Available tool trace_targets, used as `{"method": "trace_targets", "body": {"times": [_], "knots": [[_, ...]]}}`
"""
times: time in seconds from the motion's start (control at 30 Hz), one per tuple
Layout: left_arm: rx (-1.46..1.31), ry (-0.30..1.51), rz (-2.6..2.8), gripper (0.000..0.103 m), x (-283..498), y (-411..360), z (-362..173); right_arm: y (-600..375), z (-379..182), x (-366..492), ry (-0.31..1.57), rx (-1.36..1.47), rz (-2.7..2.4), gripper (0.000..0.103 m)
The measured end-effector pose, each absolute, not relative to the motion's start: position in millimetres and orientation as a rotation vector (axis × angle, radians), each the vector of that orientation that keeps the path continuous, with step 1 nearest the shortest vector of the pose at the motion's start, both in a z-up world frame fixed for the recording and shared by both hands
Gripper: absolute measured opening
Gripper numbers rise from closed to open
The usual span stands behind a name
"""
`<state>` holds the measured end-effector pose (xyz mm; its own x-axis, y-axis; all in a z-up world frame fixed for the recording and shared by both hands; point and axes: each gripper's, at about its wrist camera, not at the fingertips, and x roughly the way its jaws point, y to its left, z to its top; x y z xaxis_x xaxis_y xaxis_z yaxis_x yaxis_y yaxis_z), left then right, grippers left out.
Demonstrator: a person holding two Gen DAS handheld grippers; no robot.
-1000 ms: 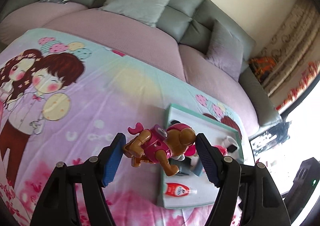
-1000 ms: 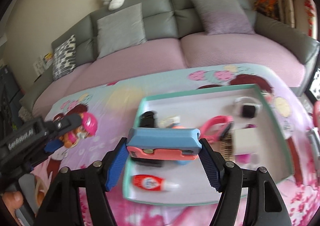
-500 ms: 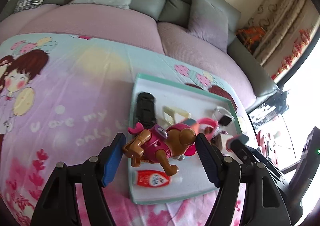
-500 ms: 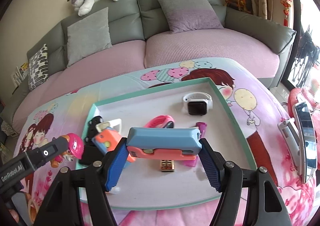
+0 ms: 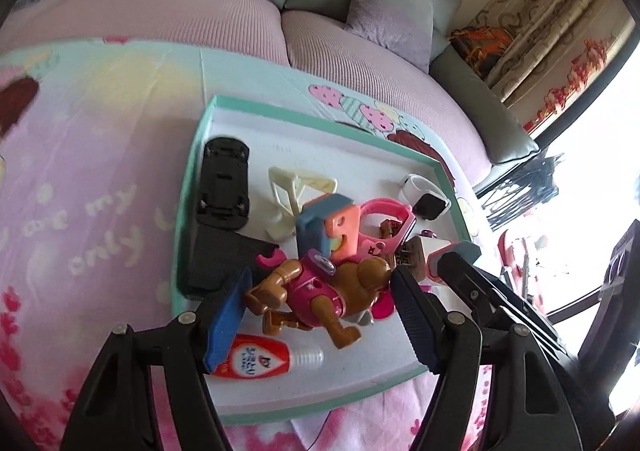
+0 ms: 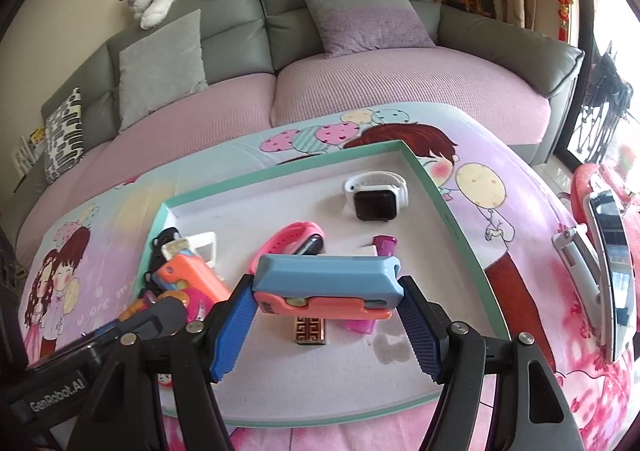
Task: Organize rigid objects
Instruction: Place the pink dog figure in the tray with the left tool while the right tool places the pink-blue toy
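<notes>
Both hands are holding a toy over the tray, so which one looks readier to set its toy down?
Probably the right gripper: its blue-and-orange toy hangs over bare tray floor. The left gripper's dog figure hangs over clutter.

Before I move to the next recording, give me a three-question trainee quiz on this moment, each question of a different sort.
1. True or false: the left gripper holds the brown plastic toy dog in a magenta outfit above the shallow white tray with a teal rim.
2. Multiple choice: the right gripper is shut on
A. a red-labelled glue bottle
B. the blue and salmon plastic case
C. a black toy car
3. Fill in: the white-strapped smartwatch with a black square face lies near the tray's far ____ corner in the right wrist view.

Key: 1 true; 2 B; 3 right.
</notes>
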<state>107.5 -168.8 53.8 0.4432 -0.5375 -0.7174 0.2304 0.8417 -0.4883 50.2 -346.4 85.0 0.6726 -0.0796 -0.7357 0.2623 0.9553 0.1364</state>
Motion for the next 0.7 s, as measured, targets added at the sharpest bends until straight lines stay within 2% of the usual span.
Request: {"method": "trace_targets", "body": {"times": [0.07,0.7], "knots": [[-0.338,0.996,-0.488,0.067,109.8,-171.0,53.6,-347.8,84.9,50.3,0.810,0.247,-0.193,0.073],[-0.347,0.984,-0.485,0.067,109.4,-164.9,54.4,-346.1,68.2,57.8,0.883,0.212,-0.189,0.074]]}}
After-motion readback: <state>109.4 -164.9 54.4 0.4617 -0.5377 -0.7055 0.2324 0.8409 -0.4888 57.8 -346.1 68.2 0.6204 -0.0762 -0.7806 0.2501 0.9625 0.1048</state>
